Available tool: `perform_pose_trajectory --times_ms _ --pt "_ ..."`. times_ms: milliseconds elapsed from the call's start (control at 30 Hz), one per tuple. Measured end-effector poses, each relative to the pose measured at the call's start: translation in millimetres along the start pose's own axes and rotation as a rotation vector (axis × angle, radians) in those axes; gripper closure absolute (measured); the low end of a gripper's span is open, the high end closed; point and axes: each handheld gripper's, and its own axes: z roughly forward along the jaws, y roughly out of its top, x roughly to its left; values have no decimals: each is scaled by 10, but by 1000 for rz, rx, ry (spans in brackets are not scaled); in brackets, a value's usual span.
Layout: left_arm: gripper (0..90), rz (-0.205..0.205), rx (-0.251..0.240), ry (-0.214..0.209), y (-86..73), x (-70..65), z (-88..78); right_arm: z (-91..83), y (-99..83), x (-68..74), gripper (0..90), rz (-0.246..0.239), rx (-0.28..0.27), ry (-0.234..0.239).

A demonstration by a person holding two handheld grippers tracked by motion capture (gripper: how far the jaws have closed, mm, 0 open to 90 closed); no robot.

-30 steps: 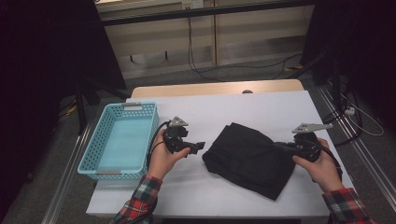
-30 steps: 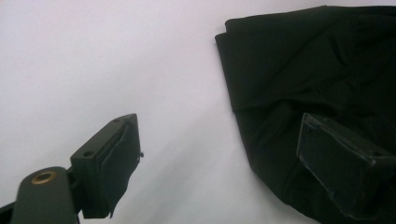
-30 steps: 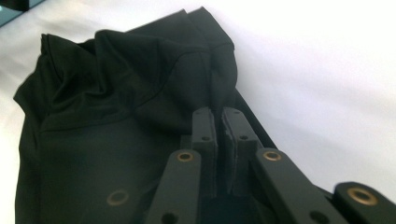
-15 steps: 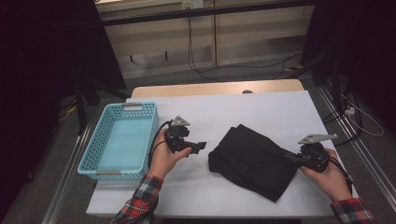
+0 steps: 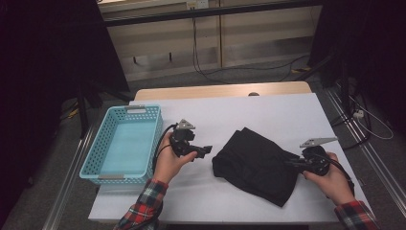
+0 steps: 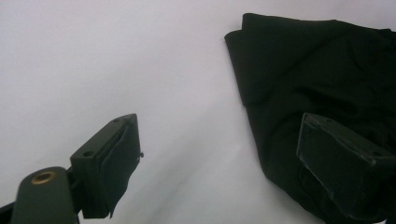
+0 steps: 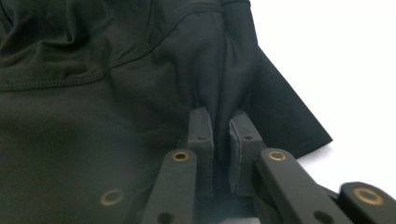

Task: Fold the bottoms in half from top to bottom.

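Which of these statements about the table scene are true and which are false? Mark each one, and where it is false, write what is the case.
1. The right gripper is pinching a fold of the black cloth. True.
2. The left gripper is closed on the cloth. False: its jaws stand wide apart with nothing pressed between them, beside the cloth's edge.
3. The blue basket holds the folded cloth. False: the cloth lies on the white table, to the right of the basket in the high view.
4. The basket stands at the left side of the table in the high view. True.
5. The person's sleeves are plaid. True.
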Motion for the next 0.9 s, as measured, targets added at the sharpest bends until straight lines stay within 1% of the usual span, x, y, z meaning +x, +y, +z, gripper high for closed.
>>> perform_pose_trajectory --times_ms 33,100,167,200,267,333,367,433,467,500,533,567,600,667,700,767,800,833,867,900 --pt "137 -4 -4 2 1 -3 -1 3 13 0 827 -3 -2 3" --pt "137 1 -3 2 4 3 -10 5 64 -2 830 -10 -11 0" --pt "137 1 -1 1 5 12 -19 -11 145 -1 831 -21 -35 -4" --pt "137 -6 -7 3 2 12 -18 -20 193 -3 831 -23 -50 0" --pt "137 -2 -6 2 -2 22 -25 -48 289 8 831 -25 -81 4" --pt "137 0 -6 5 -7 29 -27 -55 368 19 831 -48 -95 -8" --pt "137 -1 -3 3 -11 29 -26 -48 395 19 831 -50 -97 -11" --pt "136 -11 -4 0 -23 17 -15 -4 423 -6 831 -52 -81 -20" --pt "136 -6 1 -4 -27 15 -17 25 417 -22 830 -42 -61 -19" --pt "137 -5 3 -8 -31 8 -15 50 400 -33 828 -37 -40 -29" --pt "136 -1 4 -12 -34 1 -13 72 372 -45 825 -43 -27 -49" --pt "136 -5 1 -17 -41 -10 -9 93 339 -60 817 -43 -29 -46" --pt "137 -13 -4 -22 -45 -20 -4 109 310 -75 791 -34 -30 -42" --pt "136 -19 -4 -30 -54 -31 -1 120 276 -92 716 -38 -42 -63" --pt "136 -15 -2 -35 -64 -36 3 110 273 -92 678 -33 -55 -67" --pt "138 -22 -1 -49 -92 -59 18 86 279 -85 543 -23 -90 -75" --pt "149 -23 -3 -56 -107 -75 29 72 284 -78 525 -22 -109 -67" --pt "167 -19 -3 -63 -121 -89 42 60 289 -67 500 -26 -125 -58" --pt "202 -9 -3 -70 -133 -95 56 54 298 -52 457 -29 -140 -57" --pt "241 -17 -5 -80 -139 -98 68 55 312 -34 440 -38 -150 -60"
